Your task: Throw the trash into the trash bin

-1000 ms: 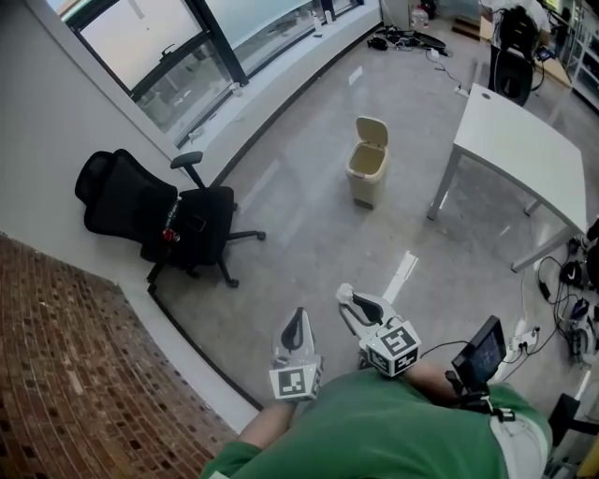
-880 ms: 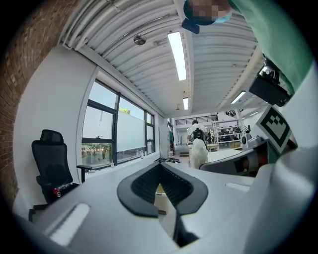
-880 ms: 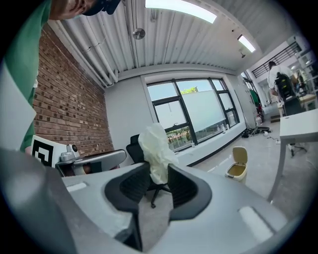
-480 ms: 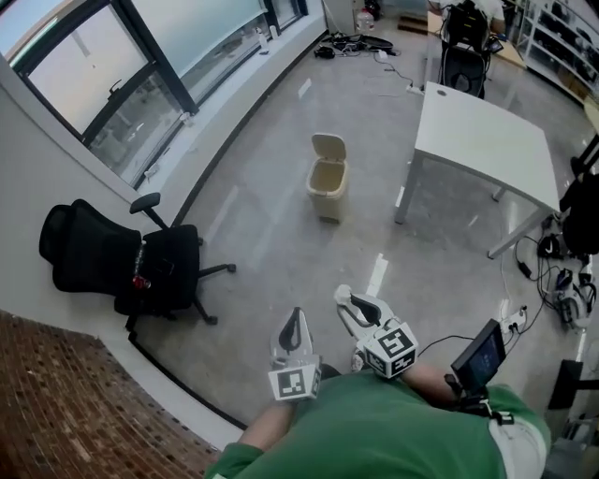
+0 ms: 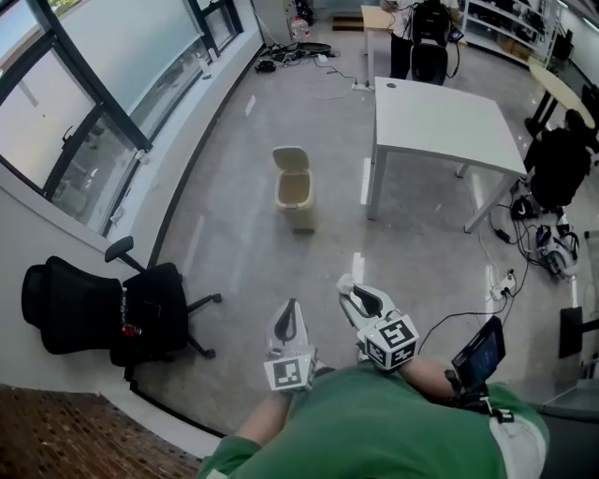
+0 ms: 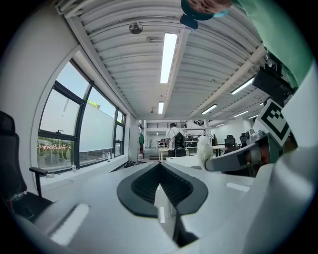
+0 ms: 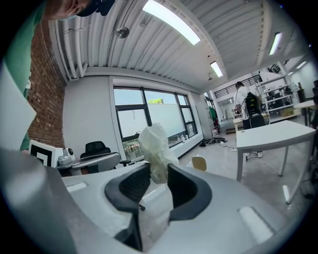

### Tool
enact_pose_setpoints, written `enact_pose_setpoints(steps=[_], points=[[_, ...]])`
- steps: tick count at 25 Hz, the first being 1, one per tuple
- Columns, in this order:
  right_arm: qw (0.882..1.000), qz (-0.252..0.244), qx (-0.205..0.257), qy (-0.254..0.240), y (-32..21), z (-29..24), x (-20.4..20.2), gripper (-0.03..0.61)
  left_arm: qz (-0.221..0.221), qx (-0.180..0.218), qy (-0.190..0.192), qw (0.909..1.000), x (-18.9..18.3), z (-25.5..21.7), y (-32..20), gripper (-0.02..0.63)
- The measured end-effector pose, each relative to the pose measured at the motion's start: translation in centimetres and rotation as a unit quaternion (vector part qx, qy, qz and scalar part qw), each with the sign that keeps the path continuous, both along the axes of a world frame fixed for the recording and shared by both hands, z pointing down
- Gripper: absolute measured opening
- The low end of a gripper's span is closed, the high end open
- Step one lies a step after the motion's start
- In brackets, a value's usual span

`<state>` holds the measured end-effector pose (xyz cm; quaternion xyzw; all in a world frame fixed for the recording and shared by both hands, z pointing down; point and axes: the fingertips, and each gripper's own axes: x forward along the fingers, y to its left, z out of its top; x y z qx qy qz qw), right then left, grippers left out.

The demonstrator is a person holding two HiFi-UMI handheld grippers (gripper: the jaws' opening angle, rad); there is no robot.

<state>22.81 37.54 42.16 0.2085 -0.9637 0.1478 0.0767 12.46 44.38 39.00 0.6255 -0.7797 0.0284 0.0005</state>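
Note:
The beige trash bin [image 5: 293, 187] stands on the grey floor with its lid up, well ahead of both grippers; it also shows small and far in the right gripper view [image 7: 198, 162]. My right gripper [image 5: 349, 292] [image 7: 158, 171] is shut on a crumpled white piece of trash [image 7: 155, 143], which sticks up above the pads. The same trash [image 6: 204, 149] shows in the left gripper view. My left gripper [image 5: 289, 309] [image 6: 160, 166] is beside the right one, jaws shut with nothing between them. Both are held level near the person's green shirt.
A white table [image 5: 440, 122] stands right of the bin. A black office chair [image 5: 103, 313] sits at the lower left by the window wall [image 5: 94, 112]. Cables and a power strip [image 5: 505, 281] lie on the floor at right. A person [image 5: 421, 28] stands far back.
The head view has swung round: the bin and chair have slid left and downward in the picture, and the table has come fully into view. Both grippers keep their grip and their place before the body.

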Motion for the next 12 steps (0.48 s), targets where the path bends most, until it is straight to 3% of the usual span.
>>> enact_pose_setpoints(steps=[12], points=[[0.998, 0.061, 0.003, 0.016, 2.8, 0.9, -5.3, 0.113, 0.041, 0.010, 0.007, 0.9991, -6.7, 0.6, 2.6, 0.006]])
